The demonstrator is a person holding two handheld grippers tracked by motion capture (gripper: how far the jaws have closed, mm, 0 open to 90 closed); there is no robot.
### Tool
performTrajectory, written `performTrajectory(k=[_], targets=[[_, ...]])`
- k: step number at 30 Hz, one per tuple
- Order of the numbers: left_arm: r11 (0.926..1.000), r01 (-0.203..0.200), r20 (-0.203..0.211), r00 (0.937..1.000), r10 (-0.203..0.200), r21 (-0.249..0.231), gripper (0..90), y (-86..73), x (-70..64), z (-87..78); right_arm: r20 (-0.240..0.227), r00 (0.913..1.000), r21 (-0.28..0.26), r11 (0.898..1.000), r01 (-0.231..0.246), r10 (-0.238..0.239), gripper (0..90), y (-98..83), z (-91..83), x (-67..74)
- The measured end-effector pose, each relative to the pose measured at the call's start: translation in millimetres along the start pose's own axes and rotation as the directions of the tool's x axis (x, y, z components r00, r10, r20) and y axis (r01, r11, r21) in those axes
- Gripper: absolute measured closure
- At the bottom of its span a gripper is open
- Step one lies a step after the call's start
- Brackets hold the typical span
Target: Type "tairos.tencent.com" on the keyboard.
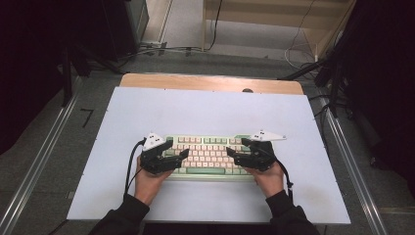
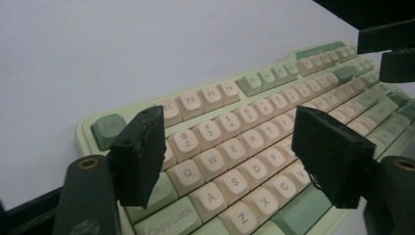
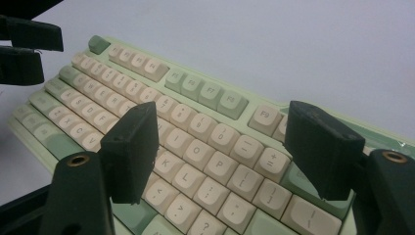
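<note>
A pale green keyboard [image 1: 208, 155] with cream keys lies on the white sheet, near the person's side. My left gripper [image 1: 183, 154] hovers over its left end, jaws open, pointing right. In the left gripper view the left gripper [image 2: 227, 147] stands over the letter keys [image 2: 230, 152], nothing between its pads. My right gripper [image 1: 230, 155] hovers over the keyboard's right end, pointing left, open too. In the right gripper view the right gripper [image 3: 220, 147] frames the keys [image 3: 215, 137] around O and P, apart from them. Each gripper view shows the other gripper's jaws far off.
The white sheet [image 1: 210, 112] covers a wooden table [image 1: 210, 82], with bare room around the keyboard. Metal rails [image 1: 44, 156] run along both sides on the floor. Cables [image 1: 161, 49] and dark stands lie beyond the far edge.
</note>
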State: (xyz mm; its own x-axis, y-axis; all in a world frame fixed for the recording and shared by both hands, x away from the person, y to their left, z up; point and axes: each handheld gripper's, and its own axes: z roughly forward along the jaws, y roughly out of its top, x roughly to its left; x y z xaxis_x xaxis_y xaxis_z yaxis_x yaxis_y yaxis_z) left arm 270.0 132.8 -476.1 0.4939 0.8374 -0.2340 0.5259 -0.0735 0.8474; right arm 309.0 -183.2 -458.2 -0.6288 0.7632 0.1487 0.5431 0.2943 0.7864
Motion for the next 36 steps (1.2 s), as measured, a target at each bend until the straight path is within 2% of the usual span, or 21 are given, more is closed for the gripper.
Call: performTrajectory(k=[1,2,3,4,5,8,13,17,22,29,31,33,36], targets=[[1.0000,-0.004,0.002,1.0000,0.004,-0.004,38.0,1.0,-1.0,0.3,0.001,1.0000,0.001,1.000,-0.005,0.005,27.2,-0.5,0.0,-0.7],[0.9999,-0.008,0.007,0.9999,0.008,-0.008,38.0,1.9,-1.9,0.4,0.001,1.0000,0.001,1.000,-0.005,0.005,27.2,-0.5,0.0,-0.7],[0.9998,-0.016,0.010,0.9998,0.016,-0.009,43.1,2.7,-2.7,0.4,0.002,1.0000,0.002,1.000,-0.005,0.005,27.3,-0.7,0.1,-0.8],[0.9996,-0.025,0.014,0.9996,0.025,-0.013,59.5,3.3,-3.4,0.7,0.001,1.0000,0.004,1.000,-0.003,0.003,27.3,-0.7,0.4,-0.4],[0.9993,-0.035,0.020,0.9992,0.035,-0.012,59.5,3.9,-3.8,0.9,0.001,1.0000,0.004,1.000,-0.003,0.003,27.3,-0.7,0.4,-0.4],[0.9993,-0.037,0.047,0.9982,0.037,-0.002,90.0,6.1,-4.2,3.8,0.000,1.0000,0.005,1.000,-0.002,0.002,27.7,-0.5,1.2,0.6],[0.9985,-0.052,0.061,0.9969,0.050,0.018,90.0,13.1,-8.4,12.6,-0.001,1.0000,0.003,1.000,-0.001,0.001,28.2,-0.4,1.3,0.0],[0.9963,-0.065,0.068,0.9958,0.061,0.056,90.0,14.4,-13.3,25.1,-0.001,1.0000,0.006,1.000,-0.003,0.003,28.3,-0.6,1.2,-0.5],[0.9881,-0.085,0.055,0.9954,0.079,0.128,90.0,12.5,-20.1,40.8,-0.002,1.0000,0.000,1.000,-0.003,0.003,28.7,-0.2,0.5,-0.2],[0.9801,-0.101,0.010,0.9949,0.100,0.171,90.0,10.9,-23.1,47.1,-0.006,1.0000,0.000,1.000,0.000,0.000,28.8,-0.2,0.5,0.6],[0.9764,-0.107,0.011,0.9942,0.107,0.187,90.0,10.1,-23.3,48.5,-0.007,1.0000,0.000,1.000,-0.002,0.002,28.9,0.0,0.3,0.4],[0.9684,-0.115,0.008,0.9933,0.116,0.222,90.0,9.1,-23.5,51.3,-0.006,1.0000,-0.001,1.000,-0.001,0.001,28.9,0.1,0.1,0.1],[0.9671,-0.119,0.002,0.9926,0.122,0.225,90.0,10.2,-24.5,50.1,-0.007,1.0000,-0.001,1.000,-0.003,0.003,28.9,0.0,0.7,0.4]])
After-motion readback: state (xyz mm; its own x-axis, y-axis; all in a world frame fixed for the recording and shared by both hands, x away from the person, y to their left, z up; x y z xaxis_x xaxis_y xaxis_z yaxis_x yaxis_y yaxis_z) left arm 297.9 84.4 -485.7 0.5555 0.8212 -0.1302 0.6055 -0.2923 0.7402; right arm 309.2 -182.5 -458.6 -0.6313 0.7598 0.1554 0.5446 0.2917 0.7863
